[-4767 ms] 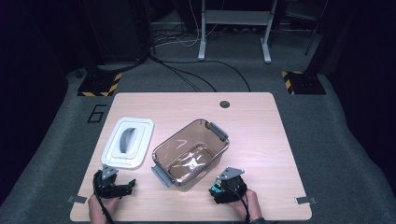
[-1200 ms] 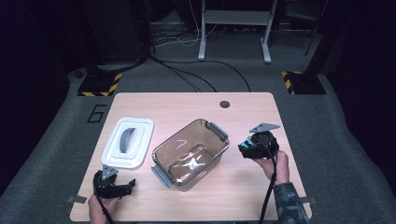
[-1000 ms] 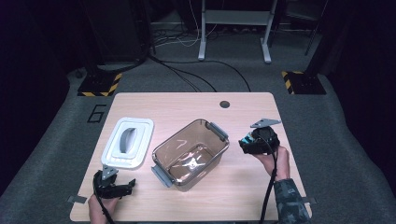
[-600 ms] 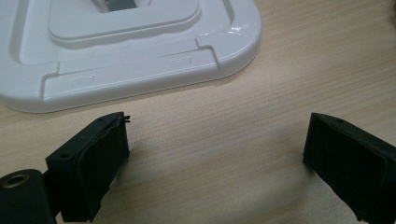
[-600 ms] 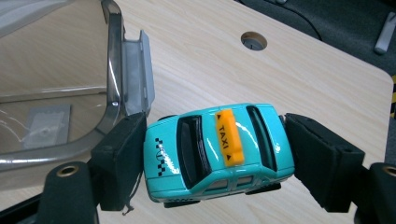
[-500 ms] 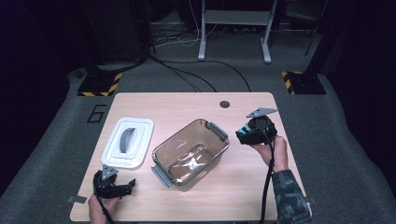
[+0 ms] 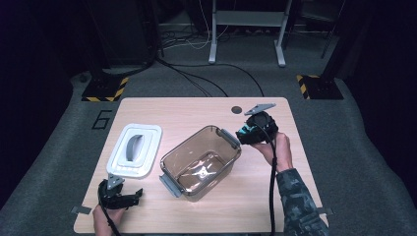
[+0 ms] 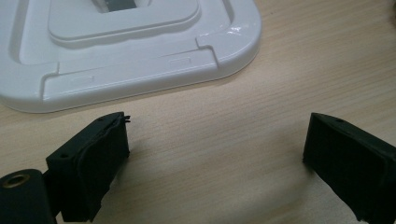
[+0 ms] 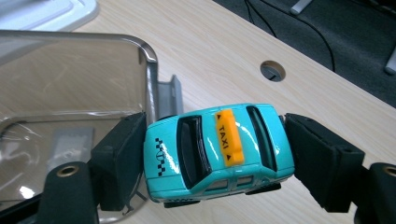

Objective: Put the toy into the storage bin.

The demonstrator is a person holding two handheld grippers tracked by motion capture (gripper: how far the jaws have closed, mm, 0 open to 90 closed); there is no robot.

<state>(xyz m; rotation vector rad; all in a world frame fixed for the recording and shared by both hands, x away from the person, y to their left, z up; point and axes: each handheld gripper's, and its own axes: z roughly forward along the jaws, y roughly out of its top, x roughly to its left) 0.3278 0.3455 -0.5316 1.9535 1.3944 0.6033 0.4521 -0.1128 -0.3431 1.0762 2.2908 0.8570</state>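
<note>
A turquoise toy taxi [image 9: 219, 147] with an orange roof sign is clamped end to end between the black jaws of my right gripper [image 9: 212, 158]. In the high view that right gripper [image 7: 244, 133] hangs just beside the grey right handle of the clear plastic box [image 7: 200, 160], with the toy taxi [image 7: 243, 133] in it. The box stands open at the table's middle. Its white lid [image 7: 135, 150] lies flat to the left. My left gripper [image 7: 129, 197] rests low near the front left corner, jaws wide apart over bare wood, just short of the white lid [image 8: 126, 51].
The wooden table [image 7: 187, 113] has a round cable hole [image 7: 237, 109] at the back right. Cables and a metal stand's legs lie on the grey floor behind. A person's sleeve [image 7: 295, 196] comes in from the bottom right.
My right gripper has carried the taxi up and leftward, from the table's right side to the box's right handle. The left gripper has stayed put.
</note>
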